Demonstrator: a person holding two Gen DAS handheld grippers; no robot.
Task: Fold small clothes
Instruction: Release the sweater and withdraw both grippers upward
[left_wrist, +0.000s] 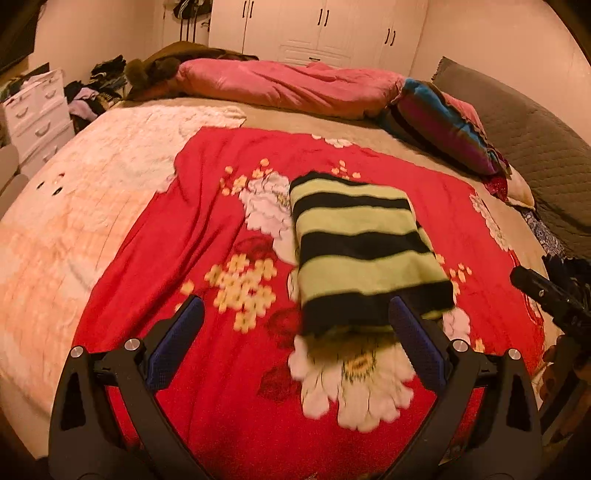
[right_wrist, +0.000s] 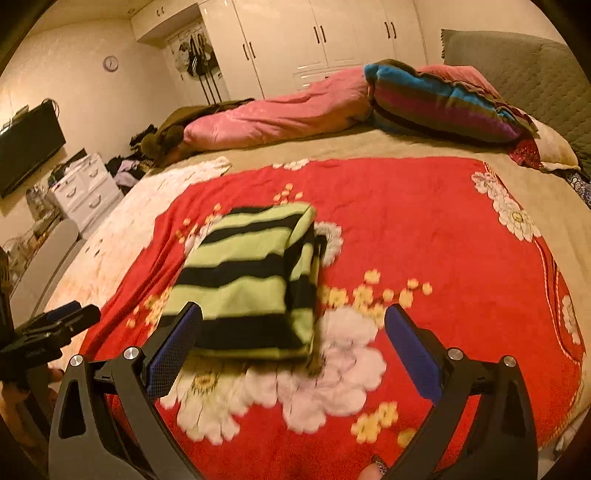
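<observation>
Striped green-and-black folded garment (left_wrist: 364, 251) lay flat on the red floral blanket (left_wrist: 155, 258), just beyond both sets of fingertips. Left gripper (left_wrist: 295, 332) and right gripper (right_wrist: 295, 339) stood wide apart, holding nothing.

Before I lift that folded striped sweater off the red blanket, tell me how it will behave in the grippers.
The striped sweater looks like soft knit, so it will probably sag and unfold if lifted by one edge. Its stacked layers, seen along the side, may slide apart. Pushed, it would likely drag and bunch on the fuzzy red blanket rather than glide.
</observation>
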